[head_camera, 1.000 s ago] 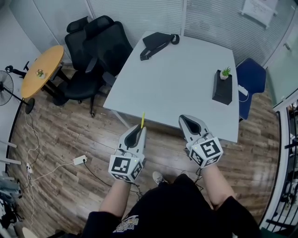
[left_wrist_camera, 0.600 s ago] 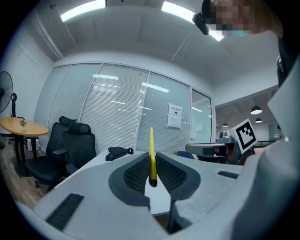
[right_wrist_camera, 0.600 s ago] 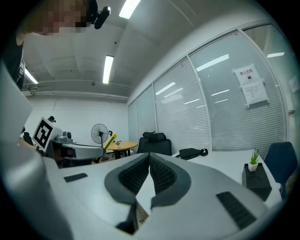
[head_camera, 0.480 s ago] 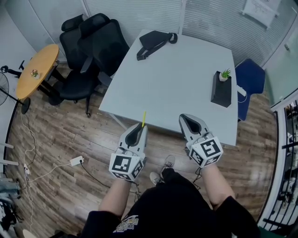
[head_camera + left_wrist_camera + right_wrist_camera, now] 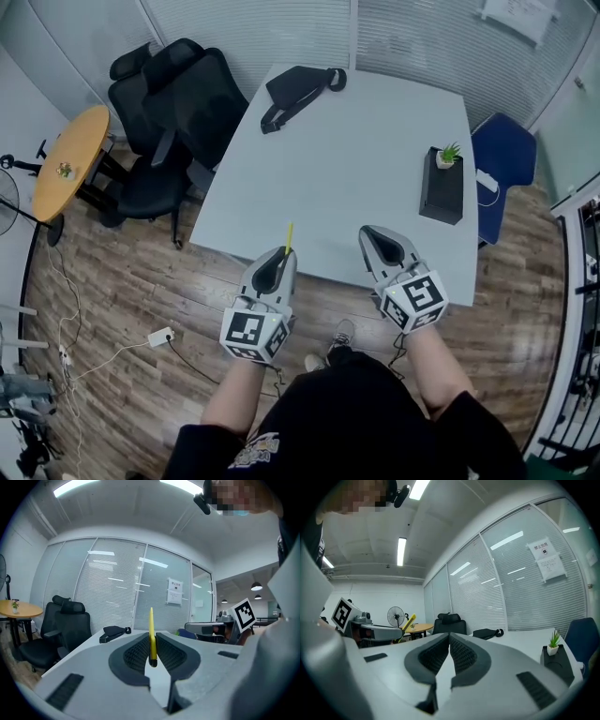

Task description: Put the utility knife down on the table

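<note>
The utility knife [image 5: 152, 634] is held clamped upright between the left gripper's [image 5: 282, 259] fingers, by the surface's [image 5: 356, 169] near edge. The right gripper's [image 5: 377, 239] fingers are pressed together, empty. The carry is judged unfinished; lowering and release are needed next.

Your left gripper [image 5: 280, 255] sits at the table's [image 5: 356, 159] near edge, roughly level, jaws clamped on the utility knife [image 5: 288, 236], which pokes past the tips. Your right gripper [image 5: 371, 233] is alongside at the same edge, jaws together, empty. Both forearms reach forward.
</note>
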`<state>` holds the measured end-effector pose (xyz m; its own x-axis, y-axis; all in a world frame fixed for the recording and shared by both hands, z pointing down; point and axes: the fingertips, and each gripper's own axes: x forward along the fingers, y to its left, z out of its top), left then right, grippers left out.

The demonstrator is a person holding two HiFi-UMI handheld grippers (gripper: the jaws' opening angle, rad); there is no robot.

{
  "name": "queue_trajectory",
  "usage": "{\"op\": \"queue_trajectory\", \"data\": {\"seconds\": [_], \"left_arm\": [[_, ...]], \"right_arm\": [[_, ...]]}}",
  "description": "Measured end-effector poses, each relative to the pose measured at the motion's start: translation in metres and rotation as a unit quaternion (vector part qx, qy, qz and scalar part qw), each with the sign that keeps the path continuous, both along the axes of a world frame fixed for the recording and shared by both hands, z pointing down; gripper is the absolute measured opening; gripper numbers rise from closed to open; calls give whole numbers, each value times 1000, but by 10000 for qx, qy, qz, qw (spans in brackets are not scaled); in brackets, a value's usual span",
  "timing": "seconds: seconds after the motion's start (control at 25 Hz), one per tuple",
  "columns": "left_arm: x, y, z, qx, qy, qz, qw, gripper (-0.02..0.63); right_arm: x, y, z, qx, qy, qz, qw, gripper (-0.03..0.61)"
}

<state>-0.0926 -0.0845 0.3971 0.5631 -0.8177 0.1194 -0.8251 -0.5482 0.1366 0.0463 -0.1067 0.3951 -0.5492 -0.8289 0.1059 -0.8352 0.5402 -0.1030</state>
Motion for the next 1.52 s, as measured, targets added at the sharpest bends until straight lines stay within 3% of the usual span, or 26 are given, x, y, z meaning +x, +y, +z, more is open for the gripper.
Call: {"op": "queue_trajectory", "data": {"seconds": [0.44, 0.8, 1.52], "left_arm": [[45, -56, -5, 116, -129, 87, 9998, 48], [54, -99, 3, 43, -239, 217, 9995, 48], [51, -184, 57, -418, -446, 1243, 9904, 48]], "right_arm": [[43, -53, -2, 89, -69, 46, 9999, 12], [55, -82, 13, -124, -152, 213, 9996, 12], [39, -128, 35, -427, -107, 1197, 9918, 12]]}}
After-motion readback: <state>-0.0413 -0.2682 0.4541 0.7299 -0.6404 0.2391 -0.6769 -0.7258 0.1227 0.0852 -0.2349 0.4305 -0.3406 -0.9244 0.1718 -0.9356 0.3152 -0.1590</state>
